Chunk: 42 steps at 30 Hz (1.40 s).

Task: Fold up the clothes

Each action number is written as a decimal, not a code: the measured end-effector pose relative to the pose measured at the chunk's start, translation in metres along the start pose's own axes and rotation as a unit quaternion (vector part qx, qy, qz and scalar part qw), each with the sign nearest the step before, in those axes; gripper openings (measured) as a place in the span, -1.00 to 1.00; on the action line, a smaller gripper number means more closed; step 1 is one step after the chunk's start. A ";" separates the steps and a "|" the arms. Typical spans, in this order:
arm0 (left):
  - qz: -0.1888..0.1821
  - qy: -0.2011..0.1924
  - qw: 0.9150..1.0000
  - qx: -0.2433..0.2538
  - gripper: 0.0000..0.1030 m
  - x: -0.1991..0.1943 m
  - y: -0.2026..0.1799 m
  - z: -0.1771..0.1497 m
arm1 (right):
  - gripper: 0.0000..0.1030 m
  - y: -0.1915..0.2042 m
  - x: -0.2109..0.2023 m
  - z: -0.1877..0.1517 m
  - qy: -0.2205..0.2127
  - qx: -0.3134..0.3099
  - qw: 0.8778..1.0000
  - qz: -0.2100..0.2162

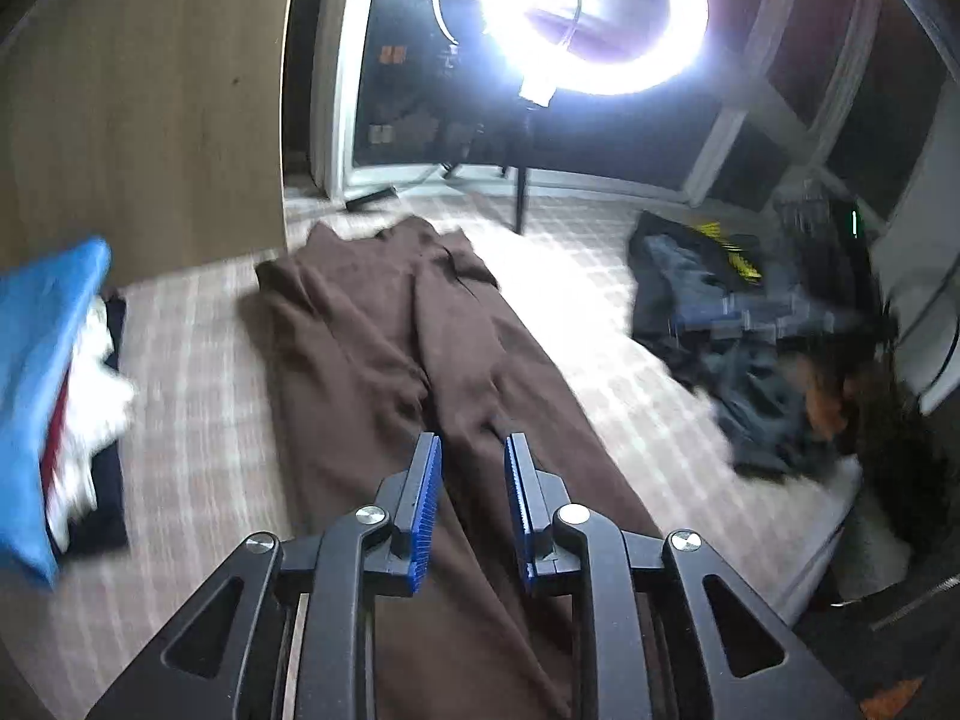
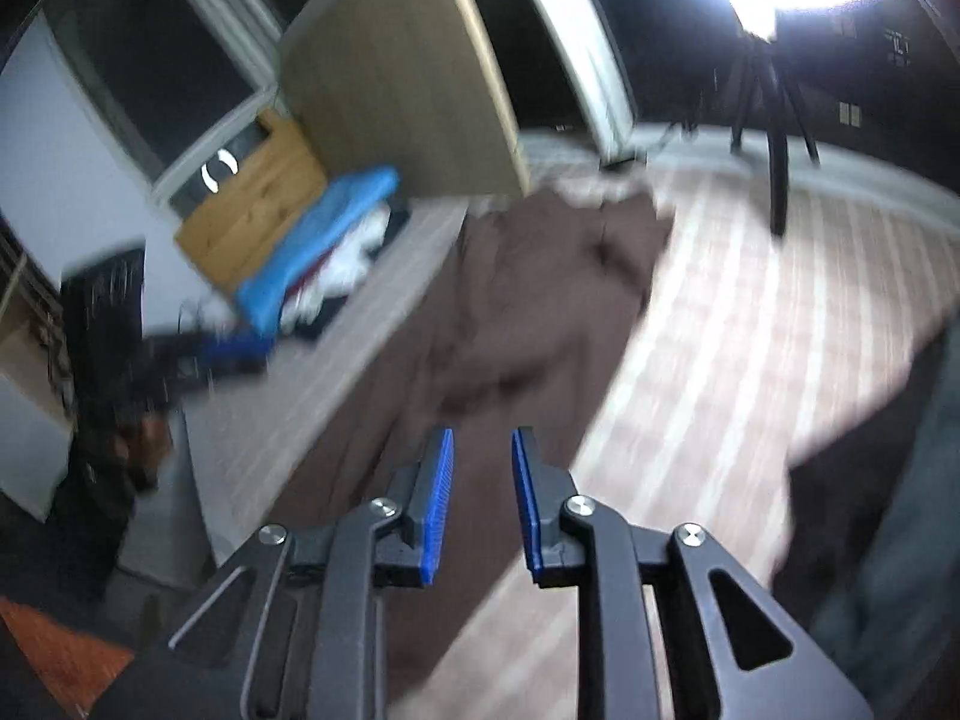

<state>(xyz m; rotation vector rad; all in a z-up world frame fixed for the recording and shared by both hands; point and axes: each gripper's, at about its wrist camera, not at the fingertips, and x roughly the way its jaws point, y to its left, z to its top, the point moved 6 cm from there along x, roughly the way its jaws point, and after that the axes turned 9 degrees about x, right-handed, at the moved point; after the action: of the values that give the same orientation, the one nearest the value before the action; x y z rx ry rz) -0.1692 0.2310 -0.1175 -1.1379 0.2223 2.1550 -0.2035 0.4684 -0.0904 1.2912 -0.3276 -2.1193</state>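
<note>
Left wrist view: brown trousers [image 1: 384, 348] run lengthwise up mid-frame from the empty, parted left gripper [image 1: 471, 468]; right gripper [image 2: 482, 461] likewise parted.

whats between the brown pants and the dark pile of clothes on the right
Only bare checked bedcover separates the brown pants from the dark clothes pile; the left wrist view shows this clearly.

The left black two-finger gripper with blue ribbed pads [image 1: 473, 450] hangs over the brown trousers [image 1: 384, 336], jaws parted with a clear gap, gripping nothing. The right black gripper with matching blue pads [image 2: 482, 447] hangs above the same trousers' edge, jaws likewise apart and empty.
</note>
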 end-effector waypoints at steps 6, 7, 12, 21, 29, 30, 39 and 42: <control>-0.051 0.036 0.998 -0.011 -0.58 -0.012 -0.020 -0.063 | -0.60 0.058 0.047 -0.130 0.077 0.064 0.994 0.034; -0.055 0.042 0.998 -0.010 -0.58 -0.013 -0.024 -0.071 | -0.60 0.064 0.055 -0.149 0.093 0.051 0.994 0.013; -0.058 0.062 0.996 0.013 -0.58 -0.031 -0.033 -0.114 | -0.59 0.081 0.041 -0.231 0.141 0.030 0.987 -0.075; -0.084 0.081 0.993 0.032 -0.56 -0.038 -0.063 -0.170 | -0.18 0.112 0.019 -0.147 0.007 0.031 0.990 -0.135; -0.161 0.046 0.986 0.010 -0.49 -0.008 -0.125 -0.158 | -0.18 0.082 0.086 -0.040 0.005 0.014 0.979 -0.204; -0.163 0.051 0.985 0.010 -0.49 0.000 -0.130 -0.157 | -0.18 0.070 0.098 -0.031 0.015 0.016 0.977 -0.213; -0.166 0.064 0.984 0.013 -0.79 0.039 -0.150 -0.158 | -0.22 0.042 0.151 -0.020 0.101 -0.016 0.968 -0.230; -0.174 0.046 0.984 0.014 -1.00 0.034 -0.150 -0.158 | -0.75 0.046 0.149 -0.019 0.104 -0.034 0.969 -0.223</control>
<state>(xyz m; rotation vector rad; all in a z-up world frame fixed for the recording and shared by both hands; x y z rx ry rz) 0.0188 0.2912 -0.2160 -1.1660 0.0850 1.7895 -0.2175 0.3420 -0.1825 1.6493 0.1399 -2.2992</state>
